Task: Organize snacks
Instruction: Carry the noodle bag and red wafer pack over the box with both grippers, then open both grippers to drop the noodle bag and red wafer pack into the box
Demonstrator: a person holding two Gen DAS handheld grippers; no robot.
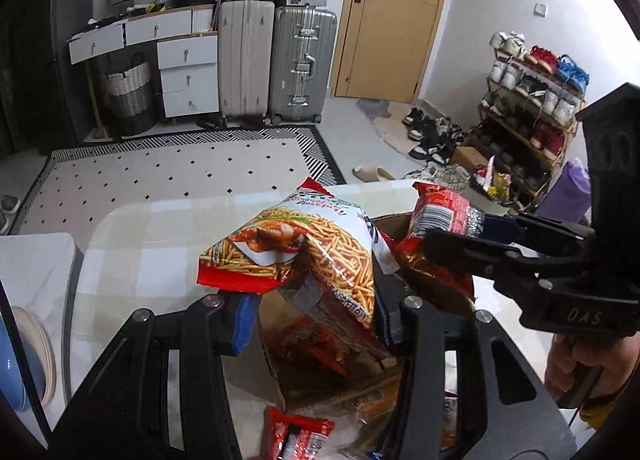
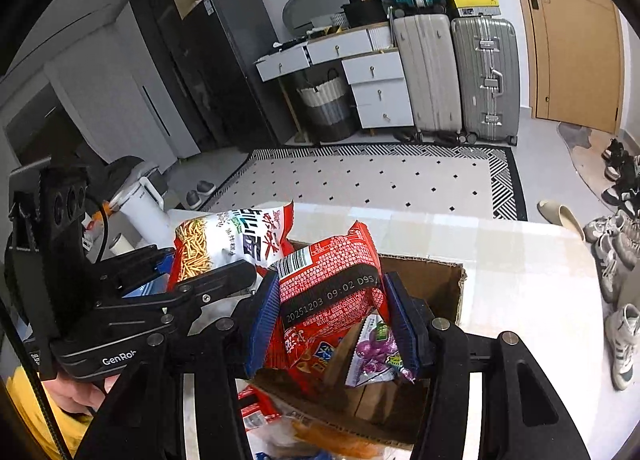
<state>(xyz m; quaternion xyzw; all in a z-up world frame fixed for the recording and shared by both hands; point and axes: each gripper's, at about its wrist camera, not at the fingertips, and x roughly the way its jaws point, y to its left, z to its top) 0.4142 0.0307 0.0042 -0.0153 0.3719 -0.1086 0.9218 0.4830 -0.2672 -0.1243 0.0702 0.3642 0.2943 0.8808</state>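
Left gripper (image 1: 316, 312), jaws drawn narrow and clamped on a noodle-stick snack bag (image 1: 296, 252): a glossy white-and-red pouch printed with thin golden fried sticks, creased at the grip and tilted toward 11 o'clock. Its blue pads (image 1: 245, 320) press the bag's lower edge above an open cardboard box (image 1: 276, 376).

Right gripper (image 2: 334, 320), jaws partly closed and clamped on a red snack packet (image 2: 332, 284): crinkled foil with fine white print, a barcode at its upper left and a dark band bearing a stamped date code. The packet stands nearly upright between ribbed blue pads (image 2: 400, 316). In the left wrist view the same gripper enters from 3 o'clock, a hand (image 1: 576, 368) on its handle.

Box contents: a purple grape-printed sachet (image 2: 372, 348) at 5 o'clock of the red packet, and further red packets (image 1: 312, 344) inside. The box rests on a pale checked tablecloth (image 1: 152, 236). Another red packet (image 1: 300, 436) lies outside the box at 6 o'clock.
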